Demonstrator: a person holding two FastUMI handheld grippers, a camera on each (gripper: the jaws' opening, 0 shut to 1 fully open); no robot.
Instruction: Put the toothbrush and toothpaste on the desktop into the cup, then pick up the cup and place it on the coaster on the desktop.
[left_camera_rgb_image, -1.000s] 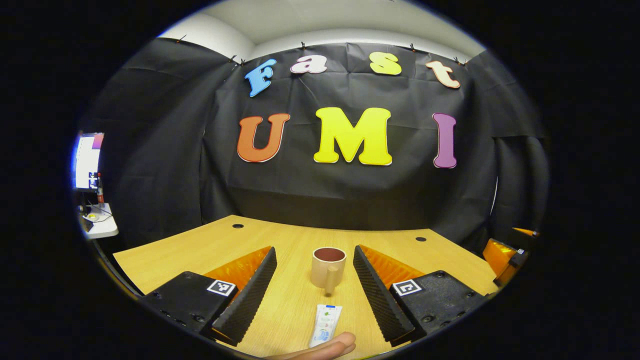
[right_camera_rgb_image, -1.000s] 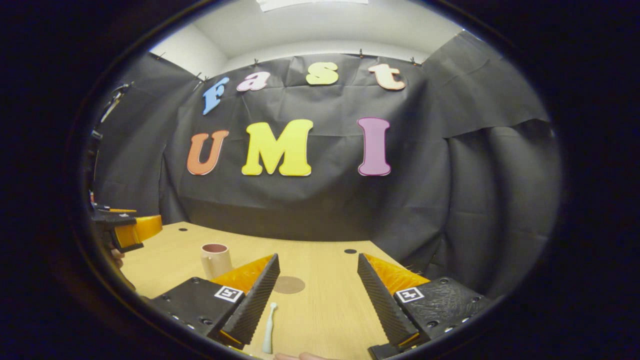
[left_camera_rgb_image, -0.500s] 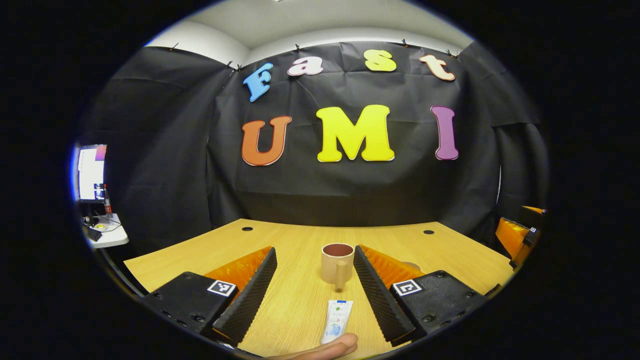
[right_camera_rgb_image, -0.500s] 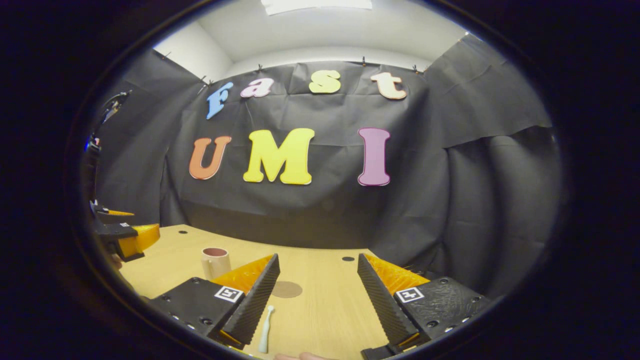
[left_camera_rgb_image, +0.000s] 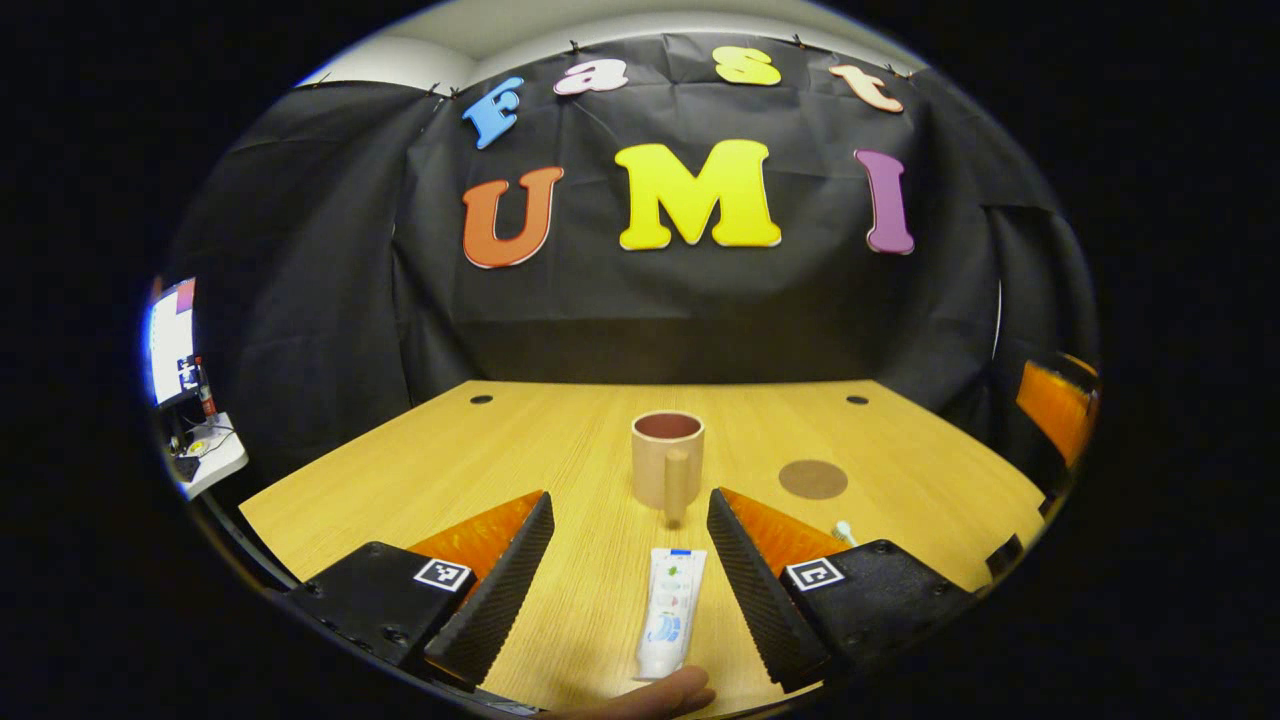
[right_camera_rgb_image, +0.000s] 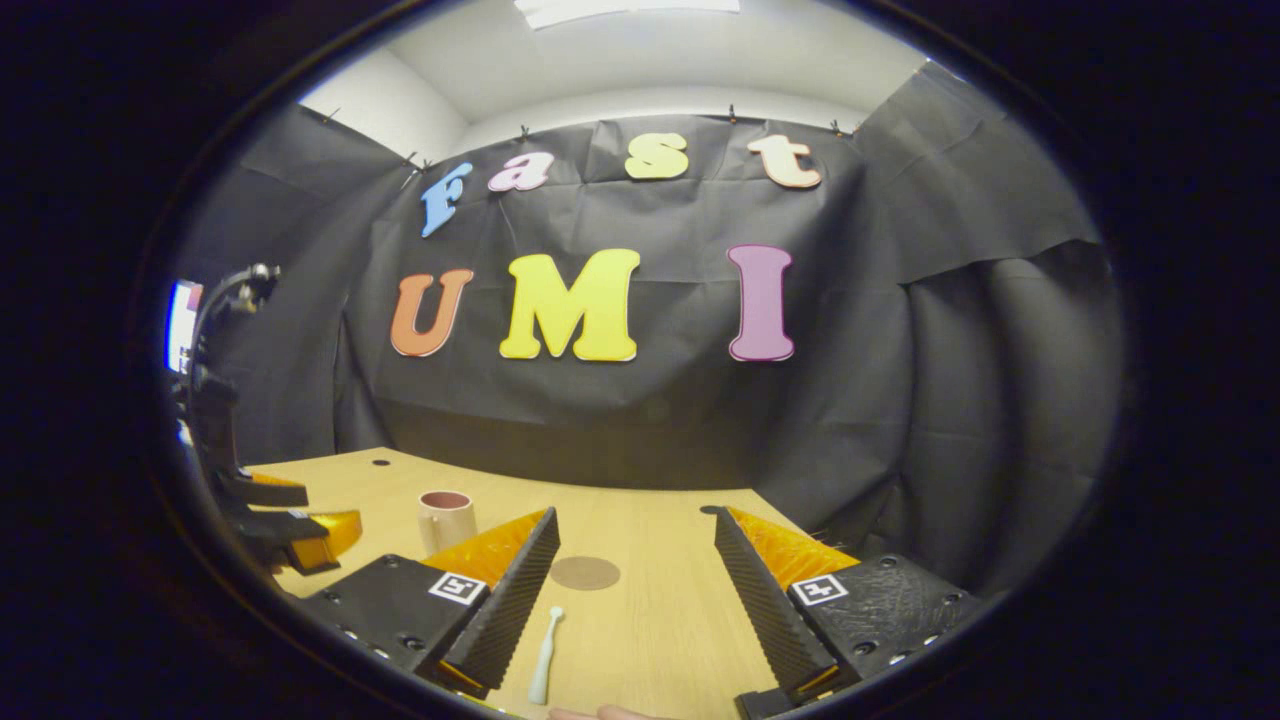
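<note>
Toothpaste, a white plastic tube (left_camera_rgb_image: 669, 612), is lying between the left gripper (left_camera_rgb_image: 630, 575)'s spread, empty jaws, awaiting pickup. Right gripper (right_camera_rgb_image: 635, 600), equally released, is hovering beside the pale toothbrush (right_camera_rgb_image: 544, 656). Next: closing, lifting toward the beige ceramic cup (left_camera_rgb_image: 666, 458).

Count: 1 cup (left_camera_rgb_image: 667, 457), 1 toothpaste tube (left_camera_rgb_image: 670, 625), 1 toothbrush (right_camera_rgb_image: 545, 658), 1 coaster (left_camera_rgb_image: 812, 479), all on 1 desk (left_camera_rgb_image: 520, 450). 2 grippers: left gripper (left_camera_rgb_image: 630, 580) & right gripper (right_camera_rgb_image: 633, 600). 1 monitor (left_camera_rgb_image: 172, 338) off to the side.
</note>
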